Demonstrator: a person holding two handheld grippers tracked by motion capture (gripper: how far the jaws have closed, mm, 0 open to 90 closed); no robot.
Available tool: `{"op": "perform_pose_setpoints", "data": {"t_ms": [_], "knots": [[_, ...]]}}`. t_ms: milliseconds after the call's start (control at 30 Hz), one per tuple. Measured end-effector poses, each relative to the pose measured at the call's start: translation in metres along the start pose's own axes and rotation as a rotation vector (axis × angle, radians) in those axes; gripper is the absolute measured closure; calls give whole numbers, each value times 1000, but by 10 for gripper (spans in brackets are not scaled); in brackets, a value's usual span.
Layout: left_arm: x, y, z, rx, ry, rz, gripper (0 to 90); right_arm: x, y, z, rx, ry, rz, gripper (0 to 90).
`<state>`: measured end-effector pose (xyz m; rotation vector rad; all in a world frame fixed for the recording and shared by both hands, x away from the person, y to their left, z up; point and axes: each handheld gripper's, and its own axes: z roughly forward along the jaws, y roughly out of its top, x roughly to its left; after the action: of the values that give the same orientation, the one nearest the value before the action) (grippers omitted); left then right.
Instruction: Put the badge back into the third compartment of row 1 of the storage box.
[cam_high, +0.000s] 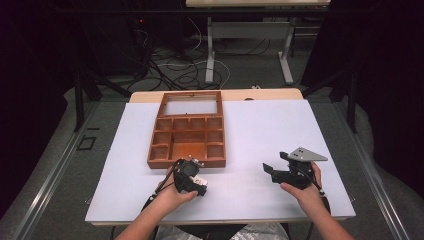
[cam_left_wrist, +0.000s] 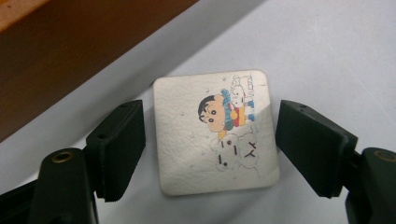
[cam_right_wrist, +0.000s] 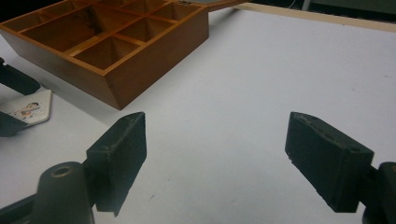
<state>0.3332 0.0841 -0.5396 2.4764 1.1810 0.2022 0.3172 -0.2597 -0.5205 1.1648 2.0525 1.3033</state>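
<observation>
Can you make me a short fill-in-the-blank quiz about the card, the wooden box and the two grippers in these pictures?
1. The cartoon card lies on the white table between the open jaws of the ____ gripper.
2. The wooden box has its lid swung ____.
3. The right gripper holds ____ between its jaws.
4. The card lies ____ the box, not in a compartment.

Missing words: left; open; nothing; outside

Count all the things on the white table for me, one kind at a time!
Wooden box with compartments: 1
Cartoon picture tile: 1
Tongs, left and right, each in a hand: 2
Total: 4
</observation>
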Motion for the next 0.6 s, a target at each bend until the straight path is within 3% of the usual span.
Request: {"op": "perform_pose_setpoints", "data": {"t_ms": [133, 233, 600], "knots": [[0, 0, -1, -3, 3, 0, 267, 0, 0, 0, 1, 1, 1, 202], [1, 1, -2, -1, 4, -8, 330, 1, 0, 0, 4, 2, 8, 202], [1, 2, -2, 5, 4, -4, 332, 1, 0, 1, -3, 2, 2, 202]]}}
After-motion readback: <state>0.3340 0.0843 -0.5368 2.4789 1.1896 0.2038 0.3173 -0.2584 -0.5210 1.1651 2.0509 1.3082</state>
